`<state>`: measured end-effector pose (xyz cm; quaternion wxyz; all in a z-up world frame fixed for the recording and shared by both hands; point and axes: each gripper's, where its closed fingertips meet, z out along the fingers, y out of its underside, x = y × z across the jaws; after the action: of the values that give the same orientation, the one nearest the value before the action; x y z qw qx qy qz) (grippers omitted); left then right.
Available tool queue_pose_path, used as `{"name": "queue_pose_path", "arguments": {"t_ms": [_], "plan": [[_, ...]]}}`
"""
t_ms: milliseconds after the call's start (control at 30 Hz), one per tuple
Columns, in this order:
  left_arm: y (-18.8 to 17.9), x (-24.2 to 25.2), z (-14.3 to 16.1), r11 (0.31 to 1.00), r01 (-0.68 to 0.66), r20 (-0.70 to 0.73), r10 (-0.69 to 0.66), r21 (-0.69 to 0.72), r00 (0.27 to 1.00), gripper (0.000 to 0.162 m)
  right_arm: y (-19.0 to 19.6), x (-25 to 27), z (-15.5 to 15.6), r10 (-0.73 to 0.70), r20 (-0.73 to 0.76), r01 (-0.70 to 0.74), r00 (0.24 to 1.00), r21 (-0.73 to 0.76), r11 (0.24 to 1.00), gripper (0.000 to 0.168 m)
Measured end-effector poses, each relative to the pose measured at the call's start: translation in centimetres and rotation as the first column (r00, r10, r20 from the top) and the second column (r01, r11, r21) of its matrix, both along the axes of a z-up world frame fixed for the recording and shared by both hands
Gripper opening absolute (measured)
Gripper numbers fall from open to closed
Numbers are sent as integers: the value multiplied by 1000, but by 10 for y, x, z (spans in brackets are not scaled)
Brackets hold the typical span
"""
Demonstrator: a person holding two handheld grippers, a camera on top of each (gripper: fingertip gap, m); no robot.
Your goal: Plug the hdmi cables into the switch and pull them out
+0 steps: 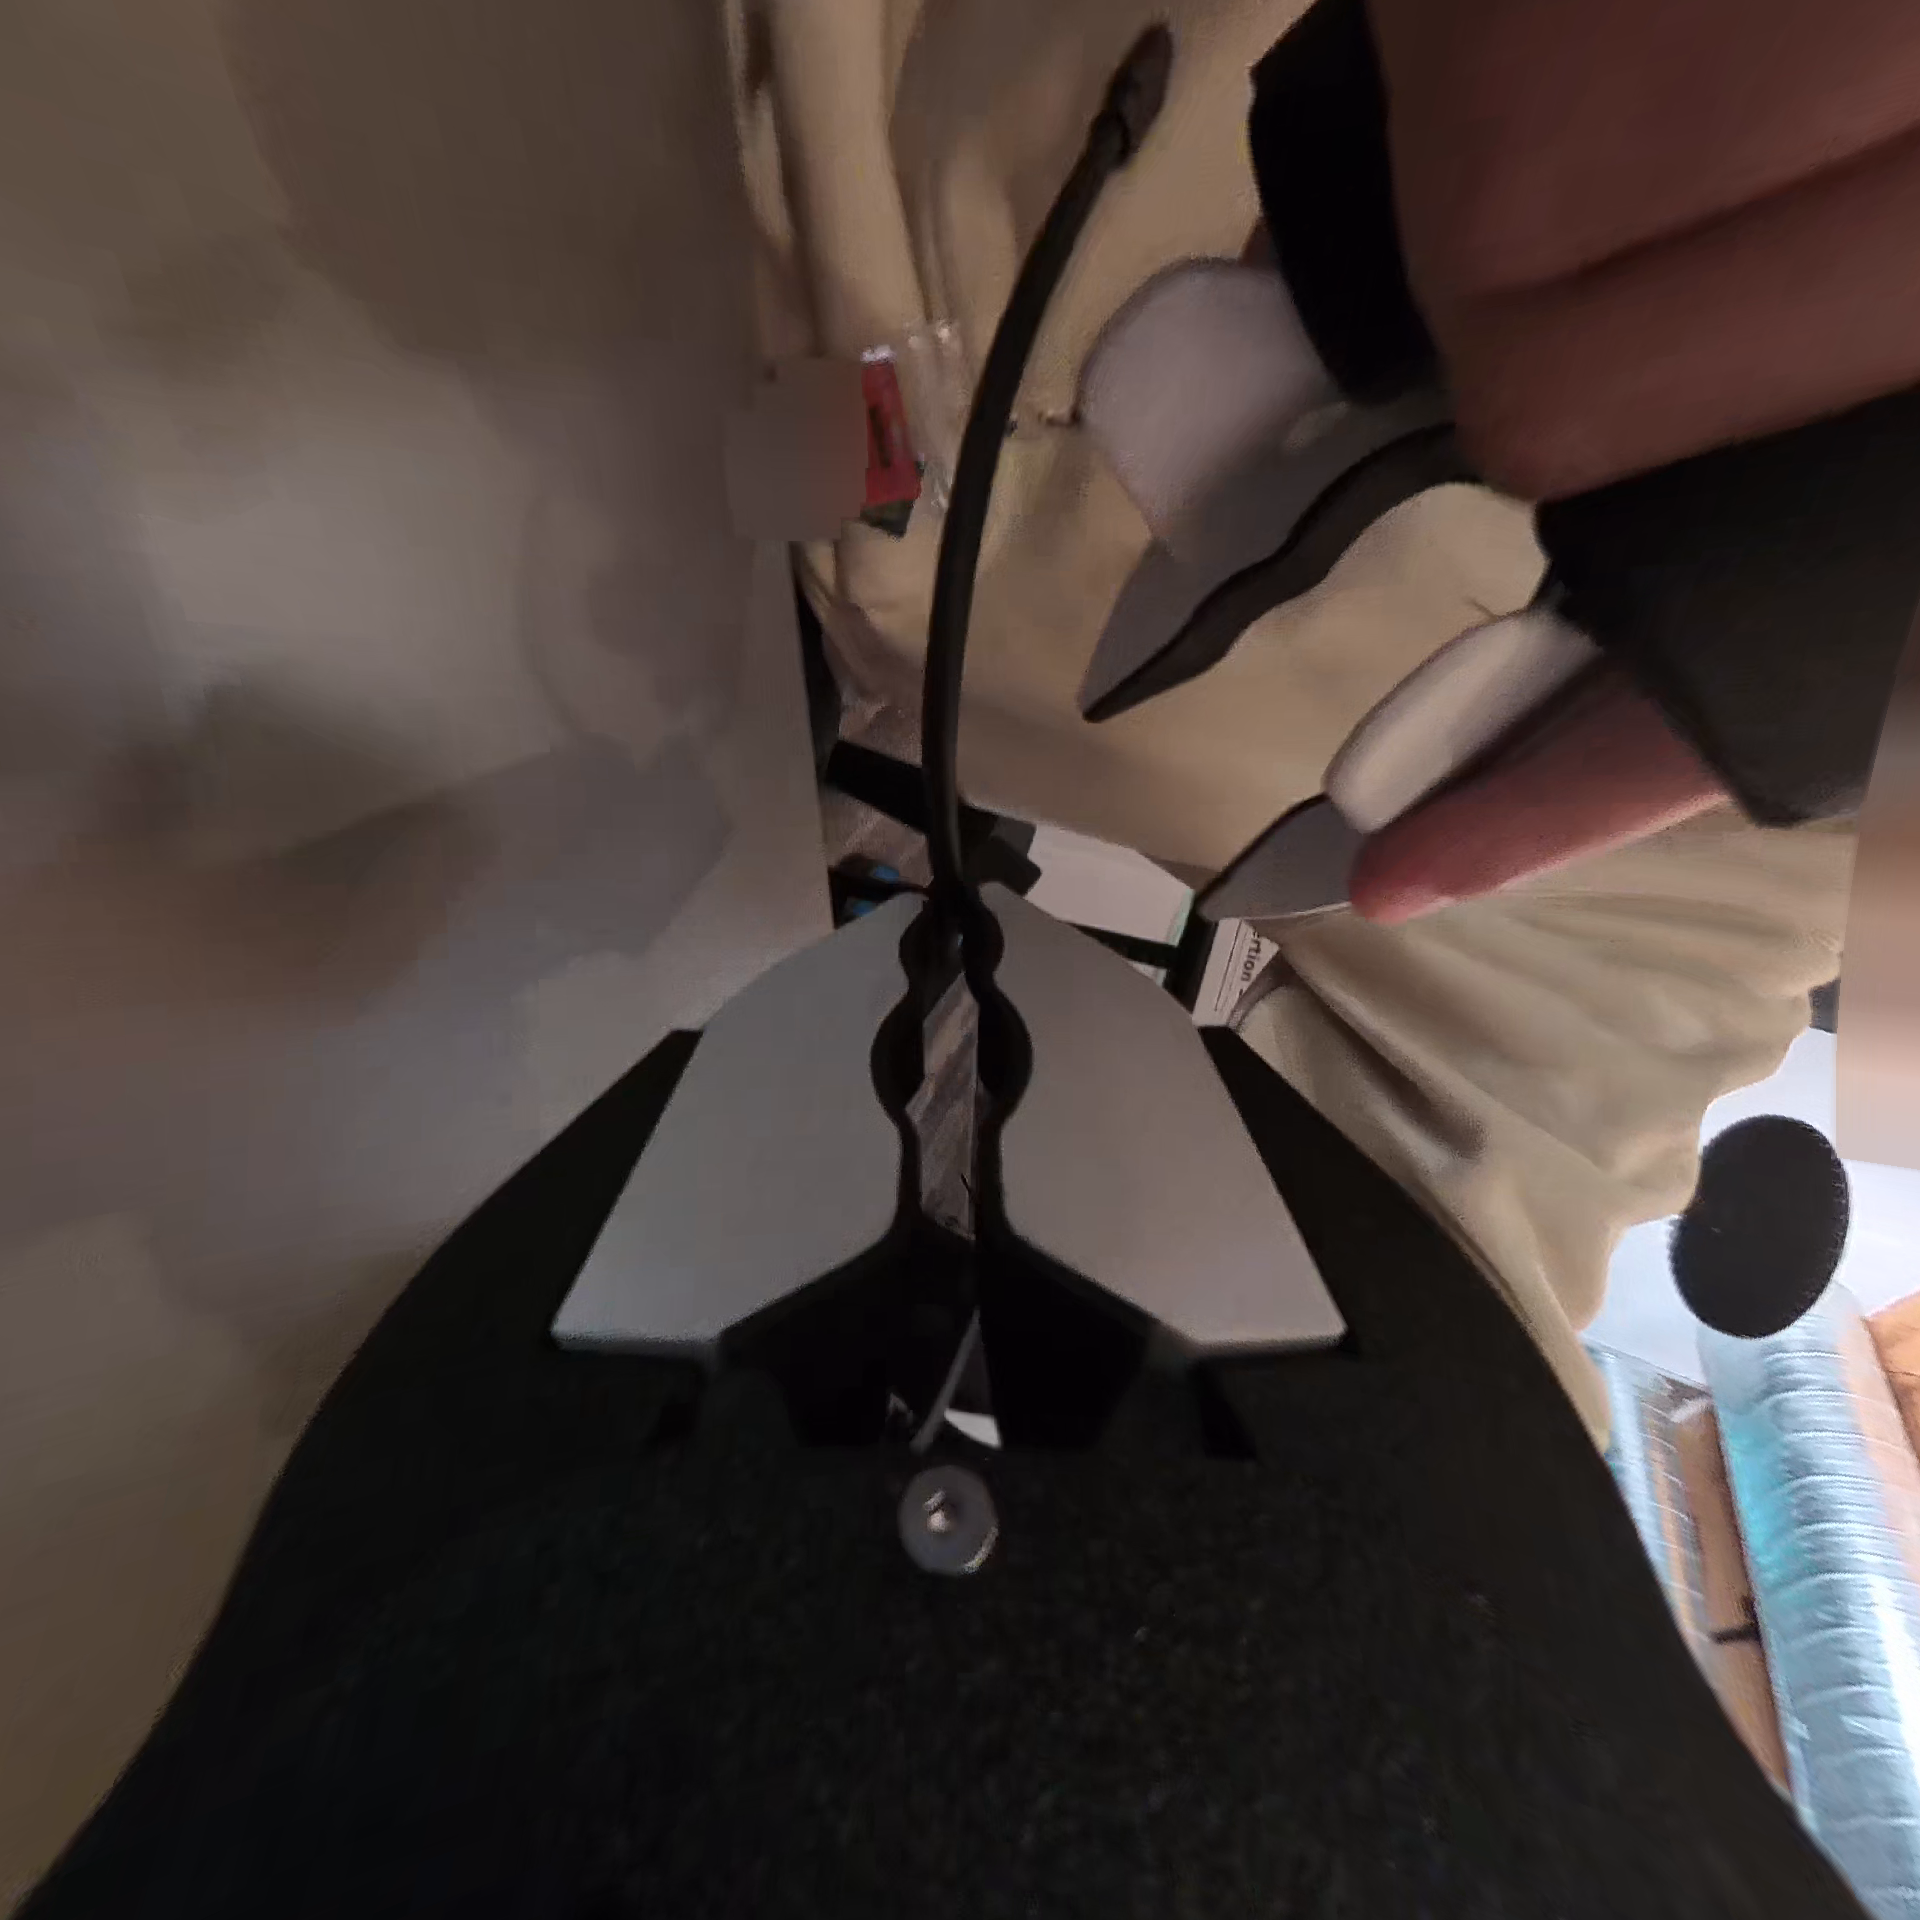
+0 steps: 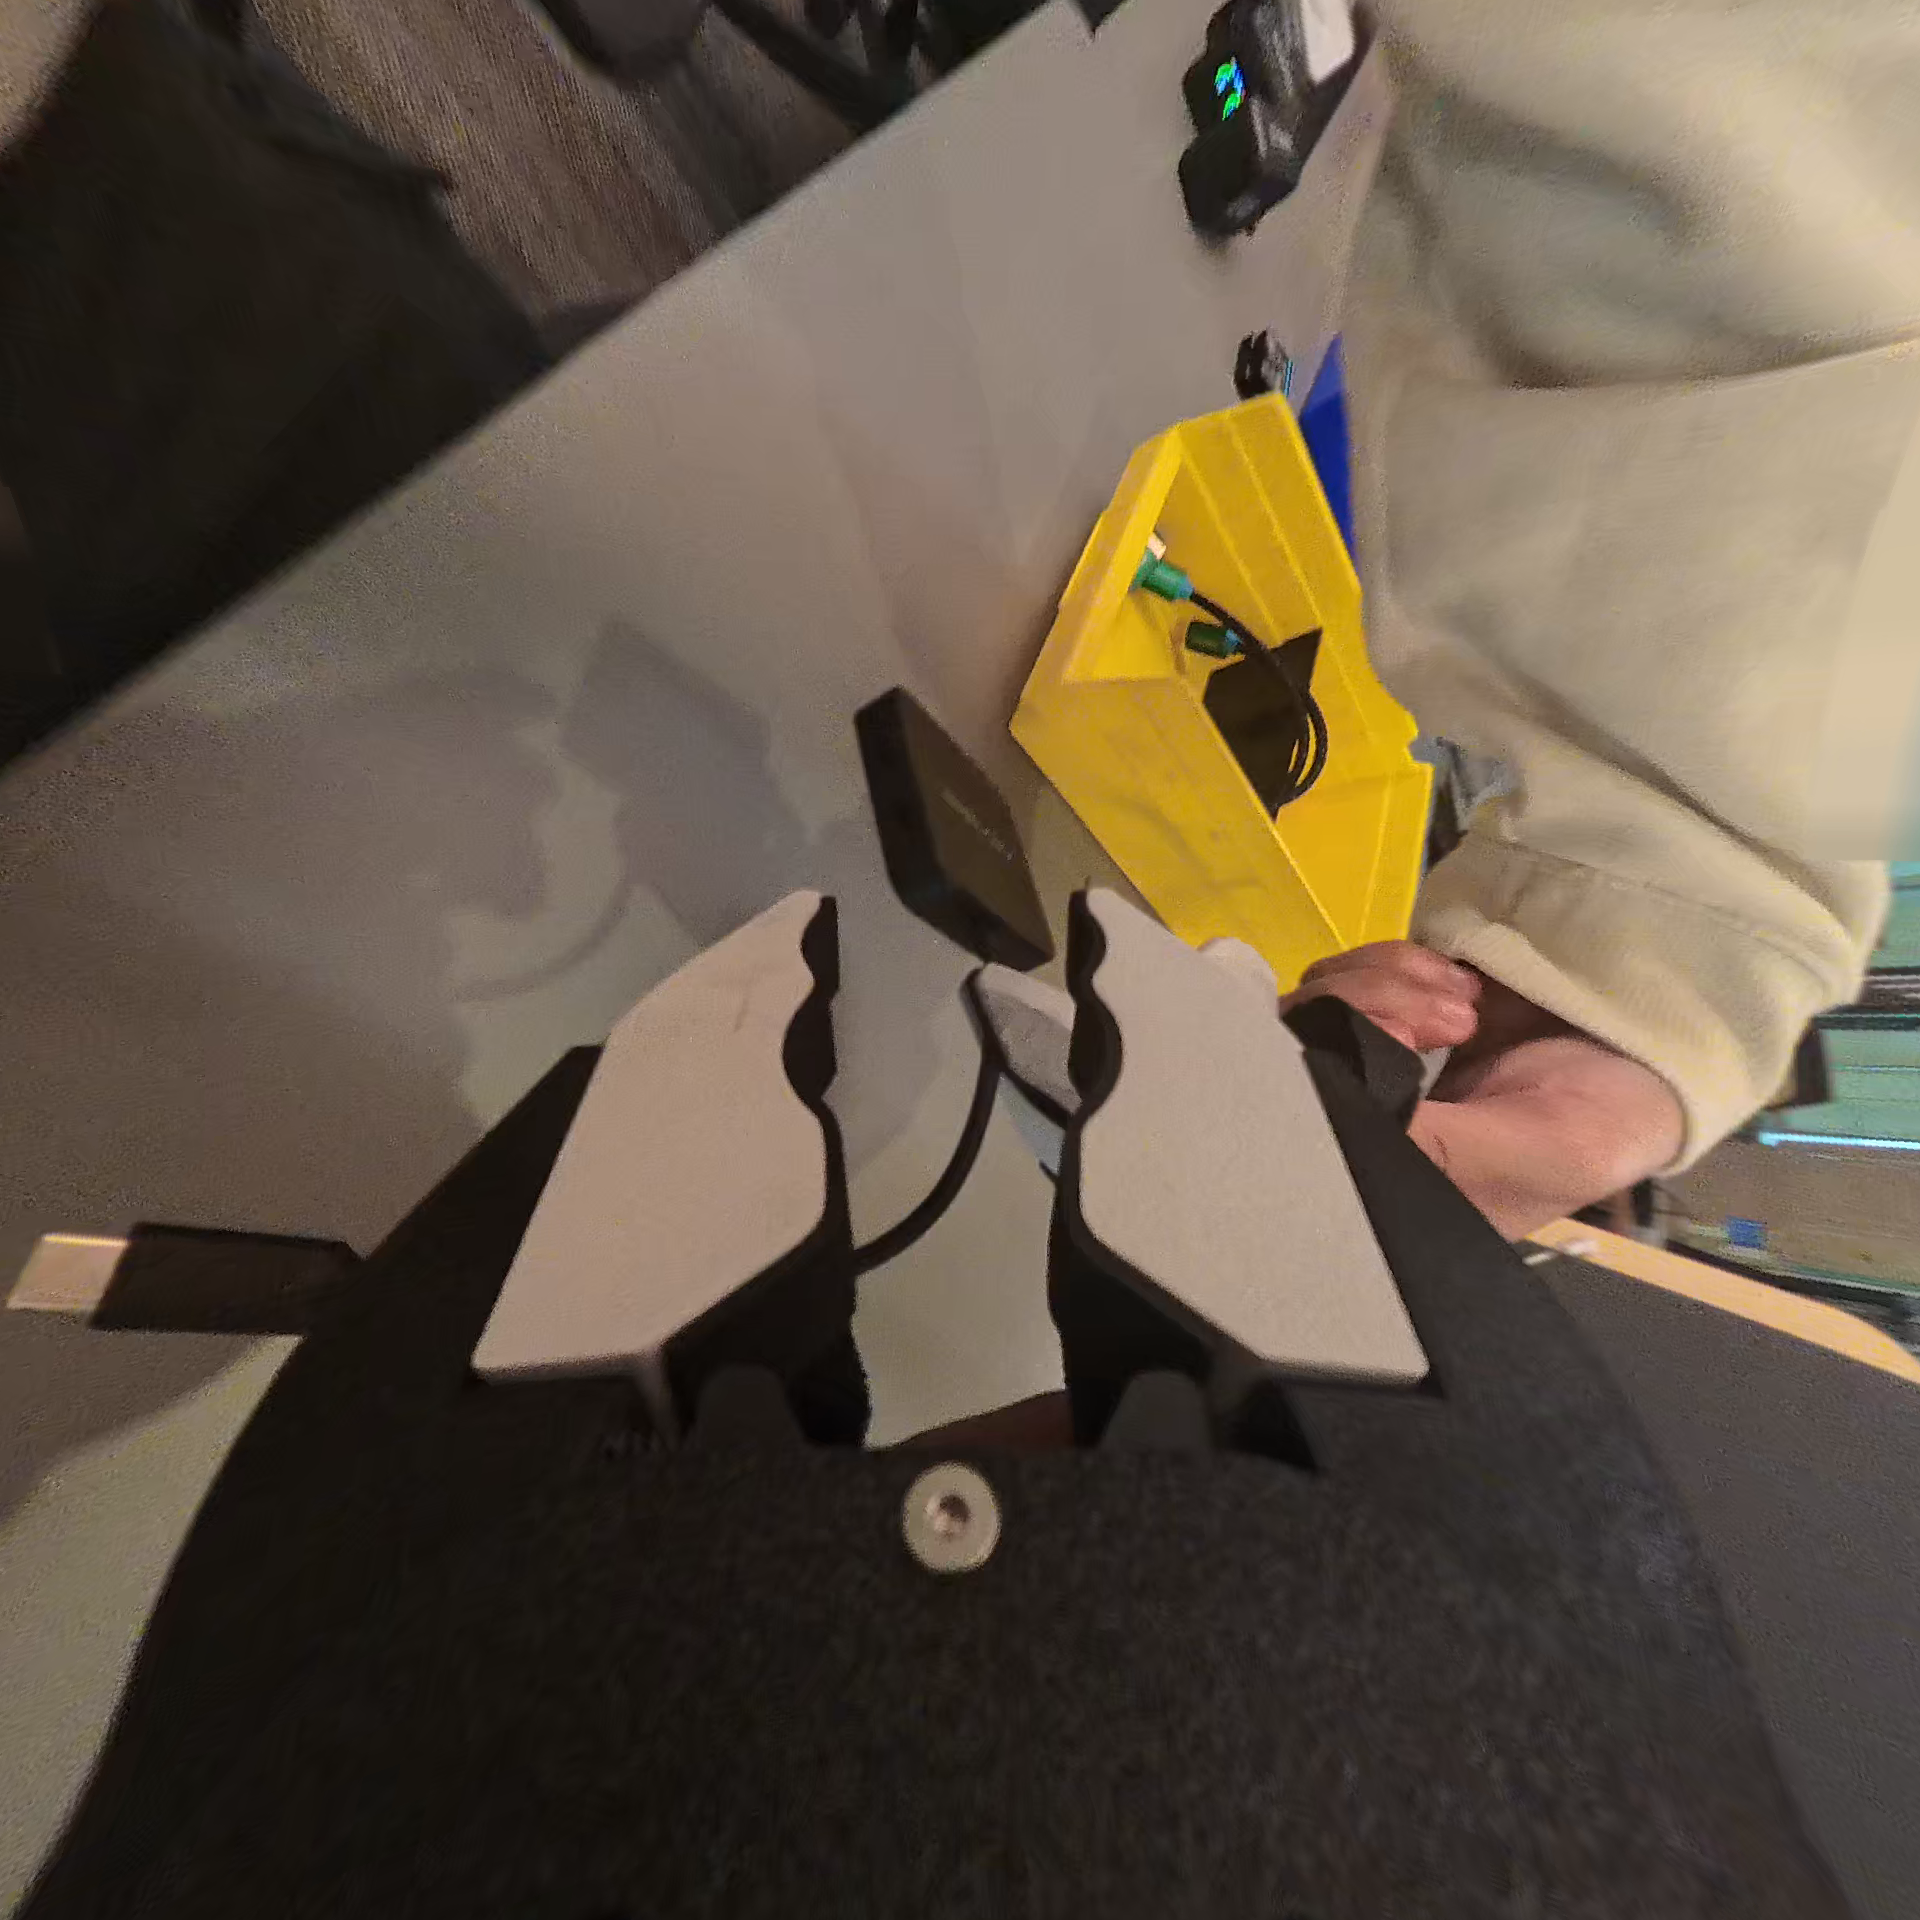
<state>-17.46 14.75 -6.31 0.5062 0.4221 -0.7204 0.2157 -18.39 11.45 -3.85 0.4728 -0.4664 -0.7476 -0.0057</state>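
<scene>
In the right wrist view the black switch box [image 2: 956,821] lies on the grey table [image 2: 520,623]. A thin black cable [image 2: 966,1132] runs from it between my right gripper's fingers to a black plug with a silver tip [image 2: 187,1273] at the left. My right gripper [image 2: 951,935] is open and empty just in front of the switch. My left gripper [image 1: 956,925] is shut on the thin black cable [image 1: 956,623], which arcs upward. One of its grey fingers [image 2: 1023,1039] shows beside the switch. The right gripper [image 1: 1153,810] shows open in the left wrist view.
A yellow bin [image 2: 1143,790] holding green-tipped black cables [image 2: 1216,634] stands behind the switch, with a blue bin [image 2: 1325,416] beyond it. A black device with green lights [image 2: 1247,114] lies farther back. A person's cream sleeve [image 2: 1610,520] and hand [image 2: 1527,1112] are at the right.
</scene>
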Motion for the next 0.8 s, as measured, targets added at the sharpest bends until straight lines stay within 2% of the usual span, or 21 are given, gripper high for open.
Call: {"name": "queue_pose_path", "arguments": {"t_ms": [100, 267, 367, 467, 533, 567, 633, 667, 733, 800], "plan": [[10, 6, -5, 997, 41, -43, -39, 58, 998, 4, 21, 10, -18, -39, 87, 25, 995, 154, 988, 42], [13, 18, -4, 993, 87, -57, -83, 84, 995, 4, 37, 5, -30, -46, 137, 5, 990, 283, 959, 41], [20, 22, -11, 986, 107, -70, -99, 126, 993, 4, 45, 4, -42, -56, 224, -30, 973, 363, 931, 20], [27, 25, -20, 978, 103, -58, -94, 179, 994, 4, 56, 3, -52, -102, 277, -40, 955, 464, 885, 16], [32, 34, -24, 978, 33, -50, -23, 206, 998, 6, 64, 8, -55, -154, 269, 4, 951, 486, 874, 14], [37, 40, -26, 974, -21, -27, 28, 227, 999, 12, 66, 9, -54, -162, 244, 21, 956, 494, 869, 14], [60, 55, -32, 942, -139, 71, 124, 305, 990, 38, 69, 14, -50, -194, 177, 91, 965, 467, 879, 14], [74, 64, -31, 917, -223, 145, 184, 330, 972, 45, 69, 18, -49, -204, 153, 114, 967, 459, 881, 14], [103, 84, -25, 829, -434, 328, 325, 352, 887, 53, 72, 26, -44, -235, 101, 167, 967, 449, 878, 14], [128, 98, -10, 693, -651, 513, 454, 310, 728, 52, 74, 37, -38, -270, 53, 220, 961, 444, 869, 14]]}}
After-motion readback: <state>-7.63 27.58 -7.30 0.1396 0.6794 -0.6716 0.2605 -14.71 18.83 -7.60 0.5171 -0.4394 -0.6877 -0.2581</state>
